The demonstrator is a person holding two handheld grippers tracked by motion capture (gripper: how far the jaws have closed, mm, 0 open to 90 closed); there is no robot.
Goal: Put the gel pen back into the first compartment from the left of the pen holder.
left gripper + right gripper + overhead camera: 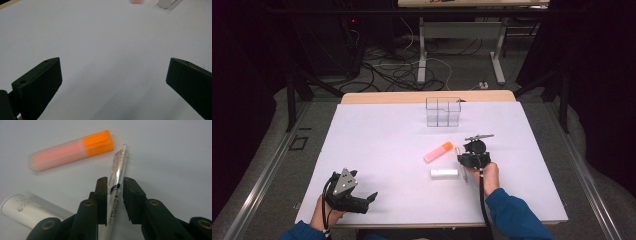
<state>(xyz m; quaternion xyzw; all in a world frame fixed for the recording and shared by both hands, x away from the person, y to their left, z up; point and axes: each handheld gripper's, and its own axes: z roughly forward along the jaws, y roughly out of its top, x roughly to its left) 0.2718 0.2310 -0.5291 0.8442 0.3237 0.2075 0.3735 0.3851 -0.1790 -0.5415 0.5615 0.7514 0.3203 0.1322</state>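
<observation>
Translucent plastic marks the slim clear pen (117, 182), which lies on the white counter (175, 150) between the jaws of the right tool (115, 187); the left pad touches the barrel, while a narrow gap shows at the other pad, so the grip is not yet firm. Just beside it, the right gripper view shows an orange highlighter with a frosted body (72, 150) and a white cylindrical tube (22, 211). From the high view, a clear compartmented box (443, 111) stands farther back, and the left tool (354, 197) rests near the front edge, jaws wide apart over bare counter.
</observation>
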